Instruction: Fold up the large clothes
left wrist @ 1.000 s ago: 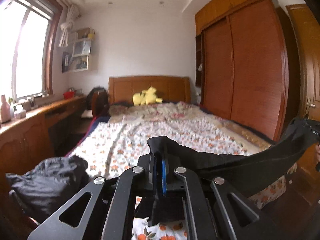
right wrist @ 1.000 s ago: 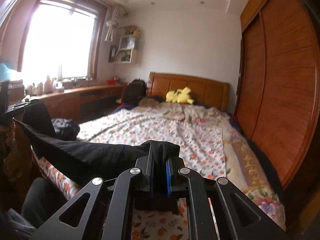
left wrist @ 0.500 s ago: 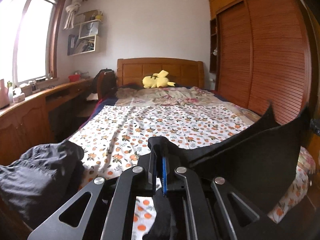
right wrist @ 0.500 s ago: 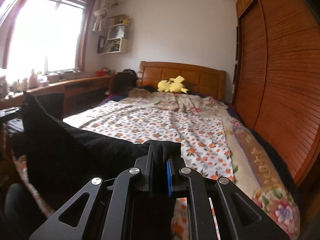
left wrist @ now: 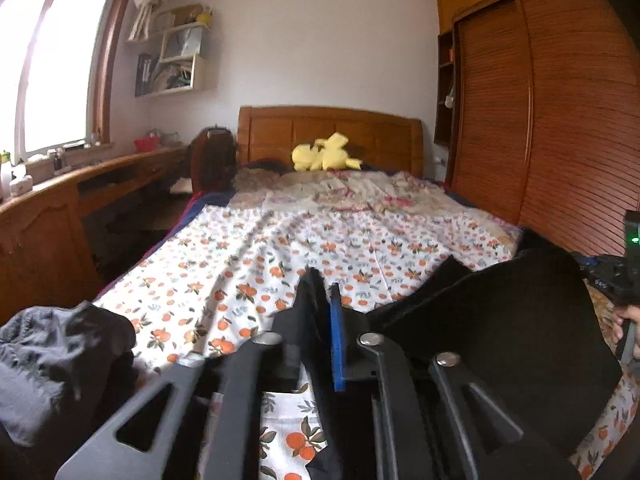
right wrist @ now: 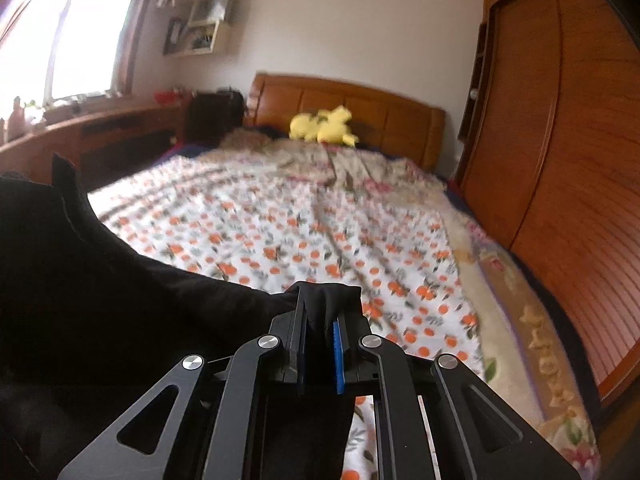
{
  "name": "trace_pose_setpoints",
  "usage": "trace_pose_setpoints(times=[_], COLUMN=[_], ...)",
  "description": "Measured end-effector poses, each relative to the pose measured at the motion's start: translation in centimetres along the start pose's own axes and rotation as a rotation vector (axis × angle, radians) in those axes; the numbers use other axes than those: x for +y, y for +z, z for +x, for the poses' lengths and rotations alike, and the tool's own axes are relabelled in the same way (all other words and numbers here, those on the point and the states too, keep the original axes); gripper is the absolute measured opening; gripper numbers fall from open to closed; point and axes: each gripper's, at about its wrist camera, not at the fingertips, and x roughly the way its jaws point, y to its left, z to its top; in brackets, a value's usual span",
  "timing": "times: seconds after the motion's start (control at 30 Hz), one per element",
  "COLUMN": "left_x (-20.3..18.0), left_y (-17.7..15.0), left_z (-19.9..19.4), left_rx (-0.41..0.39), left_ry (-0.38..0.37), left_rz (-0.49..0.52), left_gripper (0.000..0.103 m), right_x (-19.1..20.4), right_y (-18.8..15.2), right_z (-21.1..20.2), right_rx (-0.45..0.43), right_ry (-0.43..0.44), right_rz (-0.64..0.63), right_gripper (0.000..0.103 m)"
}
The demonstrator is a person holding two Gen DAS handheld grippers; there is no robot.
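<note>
Black garment [left wrist: 496, 344] held up at the foot of the bed [left wrist: 320, 240], pinched at two corners.

Left gripper [left wrist: 320, 312] clenched on a bunched fold of the cloth; right gripper [right wrist: 320, 320] likewise clamped on another fold of it. Fabric spread between the two, hanging above the orange-print sheet [right wrist: 304, 240]. Dark crumpled clothes [left wrist: 56, 364] heaped at left. Yellow plush toy [left wrist: 324, 154] rested against the wooden headboard [left wrist: 280, 132]; wardrobe [left wrist: 552, 128] at right.
</note>
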Motion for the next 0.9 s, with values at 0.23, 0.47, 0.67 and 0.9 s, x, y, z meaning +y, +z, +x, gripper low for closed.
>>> trace_pose_setpoints(times=[0.23, 0.47, 0.67, 0.9], left_x=[-0.3, -2.4, -3.9, -5.7], left_y=[-3.5, -6.6, -8.4, -9.5], left_z=[2.5, 2.8, 2.4, 1.6], left_rx=[0.058, 0.094, 0.117, 0.126], left_ry=[-0.025, -0.092, -0.157, -0.205], left_rz=[0.019, 0.083, 0.100, 0.127], left_gripper=[0.063, 0.068, 0.068, 0.071], right_x=[2.9, 3.4, 3.1, 5.6], right_y=[-1.0, -1.5, -1.0, -1.7], right_z=[6.8, 9.7, 8.8, 3.8], right_rx=[0.123, 0.204, 0.192, 0.179], right_ry=[-0.075, -0.107, -0.123, -0.010], right_rz=[-0.075, -0.065, -0.020, -0.067], right_gripper=[0.009, 0.011, 0.071, 0.071])
